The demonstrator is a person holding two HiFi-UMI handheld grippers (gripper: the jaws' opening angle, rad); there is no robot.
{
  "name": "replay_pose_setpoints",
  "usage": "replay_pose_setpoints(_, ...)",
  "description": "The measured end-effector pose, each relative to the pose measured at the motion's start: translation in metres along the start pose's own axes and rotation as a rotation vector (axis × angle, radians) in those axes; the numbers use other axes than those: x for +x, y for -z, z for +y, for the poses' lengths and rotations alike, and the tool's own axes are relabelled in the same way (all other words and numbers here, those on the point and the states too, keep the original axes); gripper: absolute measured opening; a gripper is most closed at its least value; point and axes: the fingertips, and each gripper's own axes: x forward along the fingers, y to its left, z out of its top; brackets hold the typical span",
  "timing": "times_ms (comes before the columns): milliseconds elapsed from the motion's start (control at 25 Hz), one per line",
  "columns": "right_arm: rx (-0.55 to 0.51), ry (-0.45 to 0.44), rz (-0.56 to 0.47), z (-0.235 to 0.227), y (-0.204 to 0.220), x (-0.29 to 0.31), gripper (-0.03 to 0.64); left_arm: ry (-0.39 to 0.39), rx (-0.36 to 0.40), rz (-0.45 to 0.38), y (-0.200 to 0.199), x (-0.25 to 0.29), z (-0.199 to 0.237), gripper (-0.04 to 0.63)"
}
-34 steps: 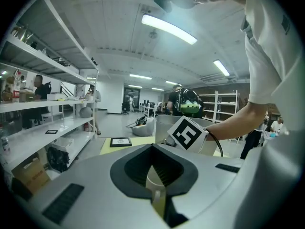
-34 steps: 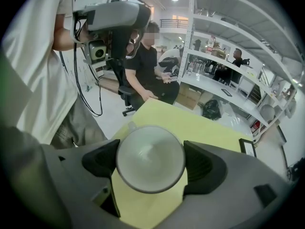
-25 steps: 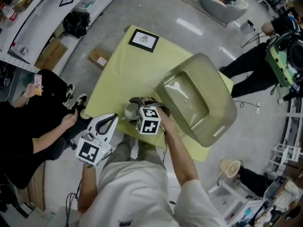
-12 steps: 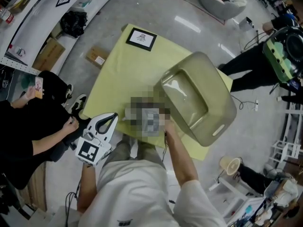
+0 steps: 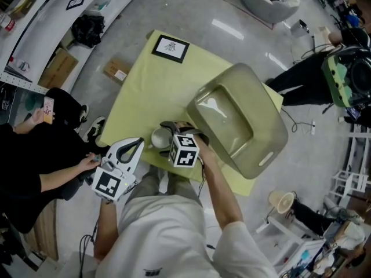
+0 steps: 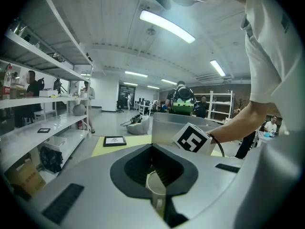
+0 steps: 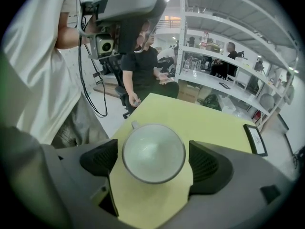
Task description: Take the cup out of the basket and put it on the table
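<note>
Right gripper (image 7: pixel 153 163) jaws opening wider — cup (image 7: pixel 153 151) (upright) now freed.

The place is a large, open robotics lab or workshop hall. A polished grey concrete floor (image 5: pixel 191 10) runs beneath long white wall shelves (image 5: pixel 43 16) and open metal racks (image 7: pixel 228 46) loaded with bins and gear, with cardboard boxes (image 5: pixel 58 68) stowed below. Overhead, strip lights (image 6: pixel 167 26) hang from a bare ceiling. A table (image 5: pixel 145 91) under a yellow cover carries a framed marker card (image 5: pixel 170 48) at its far corner, and people in black (image 7: pixel 143 63) sit or stand around with equipment.
</note>
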Motion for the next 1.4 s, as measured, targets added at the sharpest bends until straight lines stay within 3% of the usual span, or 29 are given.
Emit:
replay_pose_setpoints(240, 0.026, 0.082, -0.083, 0.006, -0.018, -0.033, 0.446, -0.003, 0.010, -0.015, -0.006, -0.002, 0.006, 0.000)
replay_pose_setpoints(440, 0.125, 0.168, -0.302, 0.021, -0.053, -0.090, 0.433, -0.013, 0.020, -0.032, -0.018, -0.008, 0.009, 0.000)
replay_pose_setpoints(800, 0.254, 0.385, -0.638, 0.010, -0.092, -0.174, 0.072, 0.015, 0.042, -0.074, -0.032, -0.014, 0.001, 0.000)
replay_pose_setpoints(920, 0.283, 0.407, -0.718, 0.009, -0.094, -0.185, 0.011, 0.028, 0.042, -0.083, -0.036, -0.014, -0.002, 0.000)
replay_pose_setpoints(1160, 0.366, 0.443, -0.850, 0.011, -0.099, -0.196, 0.008, 0.058, 0.042, -0.095, -0.036, -0.018, -0.008, 0.000)
replay_pose_setpoints(1400, 0.403, 0.475, -0.903, 0.011, -0.102, -0.202, 0.008, 0.091, 0.037, -0.117, -0.039, -0.023, -0.017, 0.000)
